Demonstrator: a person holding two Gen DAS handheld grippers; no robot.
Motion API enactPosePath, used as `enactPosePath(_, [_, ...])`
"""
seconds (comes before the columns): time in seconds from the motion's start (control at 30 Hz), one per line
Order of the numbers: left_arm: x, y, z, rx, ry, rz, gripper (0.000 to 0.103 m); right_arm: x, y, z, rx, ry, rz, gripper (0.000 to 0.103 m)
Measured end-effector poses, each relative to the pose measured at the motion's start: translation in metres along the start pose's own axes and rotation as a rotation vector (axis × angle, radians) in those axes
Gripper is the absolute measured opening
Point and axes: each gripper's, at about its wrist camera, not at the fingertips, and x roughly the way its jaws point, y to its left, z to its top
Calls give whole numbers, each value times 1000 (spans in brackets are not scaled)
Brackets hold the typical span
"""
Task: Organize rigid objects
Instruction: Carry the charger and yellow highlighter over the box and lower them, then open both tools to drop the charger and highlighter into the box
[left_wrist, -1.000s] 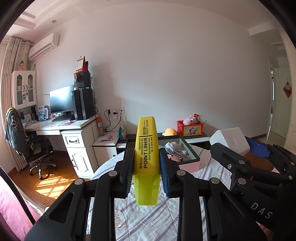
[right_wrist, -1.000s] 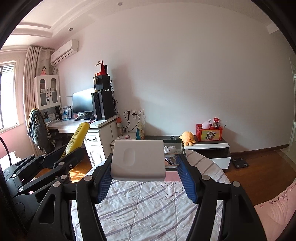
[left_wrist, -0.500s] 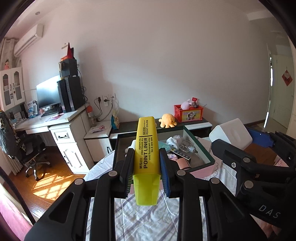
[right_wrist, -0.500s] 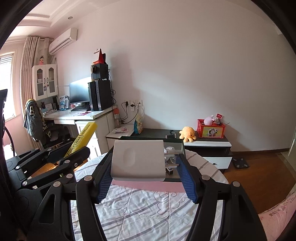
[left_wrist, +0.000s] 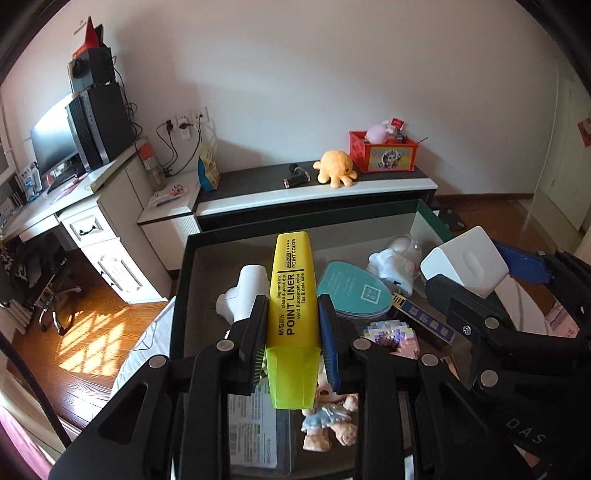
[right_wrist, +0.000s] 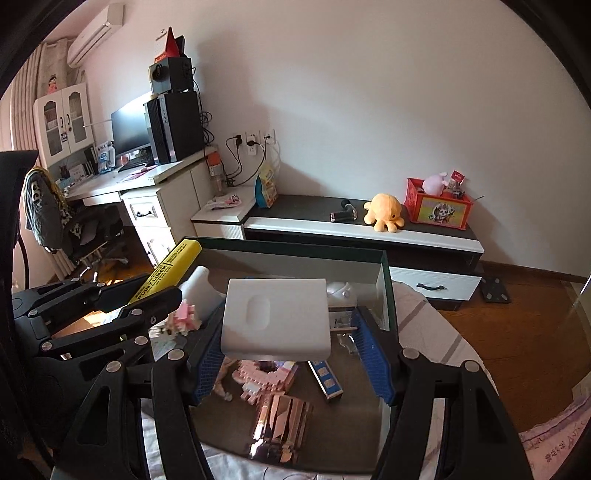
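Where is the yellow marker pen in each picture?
Left wrist view: the yellow marker is in the middle, pinched in the left claw.
Right wrist view: it pokes up at the left, above the box.
Shared landmark: the orange octopus toy on the low cabinet.

Yellow highlighter (left_wrist: 293, 291), "POINT LINER" print, translucent cap toward camera, clamped lengthwise in left claw (left_wrist: 291, 325), above dark green open box (left_wrist: 184, 266). White rounded block (right_wrist: 275, 319), oval dimple on face, gripped flat in right claw (right_wrist: 291, 358) over same box.
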Motion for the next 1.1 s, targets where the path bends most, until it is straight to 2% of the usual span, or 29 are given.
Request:
enactPosePath(0.13, [30, -3, -1, 3, 56, 22, 27, 31, -10, -1, -3, 65, -65, 67])
enactPosePath(0.27, [42, -3, 2, 2, 71, 23, 27, 51, -17, -3, -4, 120, -101, 67])
enactPosePath(0.53, [44, -2, 2, 3, 68, 55, 25, 67, -5, 2, -50, 186, -82, 67])
enactPosePath(0.73, [39, 10, 0, -17, 58, 54, 32, 73, 3, 6, -54, 201, -67, 67])
enactPosePath(0.77, [38, 11, 0, -17, 58, 76, 43, 73, 2, 6, -51, 202, -60, 67])
enactPosePath(0.8, [38, 11, -1, -21, 64, 114, 60, 73, 2, 6, -47, 203, -55, 67])
enactPosePath(0.87, [37, 16, -1, -42, 61, 138, 73, 72, 0, 5, -40, 205, -65, 67])
enactPosePath(0.97, [31, 29, -4, -91, 60, 83, 80, 69, -5, 3, -12, 195, -41, 69])
enactPosePath(1.1, [23, 37, -8, -109, 50, 79, 85, 60, -7, 6, 7, 172, -49, 80])
